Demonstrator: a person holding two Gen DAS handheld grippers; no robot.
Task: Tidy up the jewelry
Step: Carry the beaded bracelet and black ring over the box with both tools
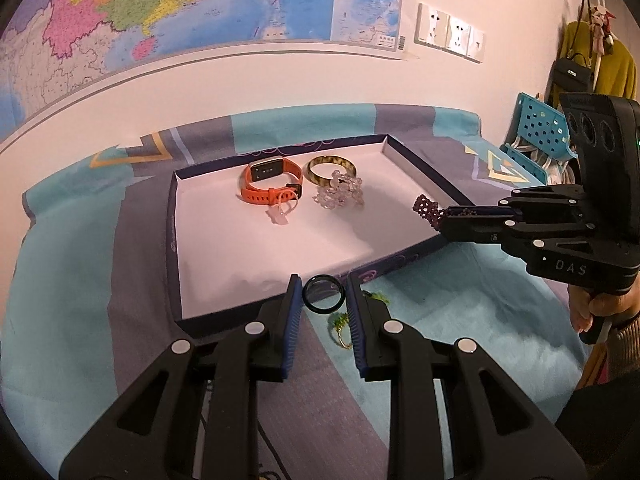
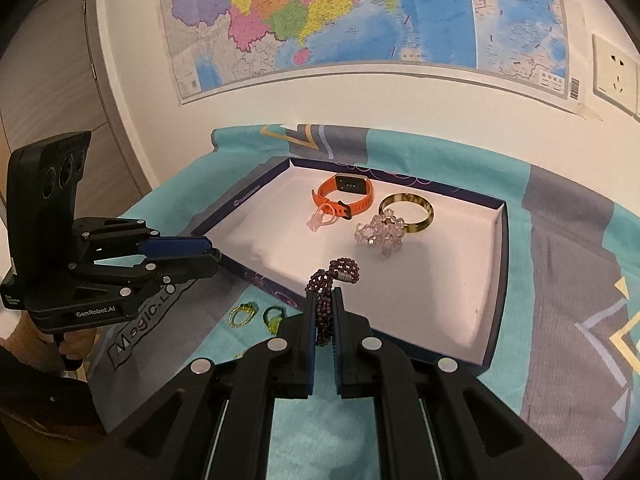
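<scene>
A shallow dark-blue box with a white floor lies on the cloth and holds an orange watch, a brown bangle, a clear beaded bracelet and a small pink ring. My left gripper is shut on a black ring, held over the box's near edge. My right gripper is shut on a purple beaded bracelet above the box's near rim. The right gripper also shows in the left wrist view with the purple beads.
Two green-and-gold rings lie on the teal and grey cloth in front of the box. A map and wall sockets are behind. A blue basket stands at the right.
</scene>
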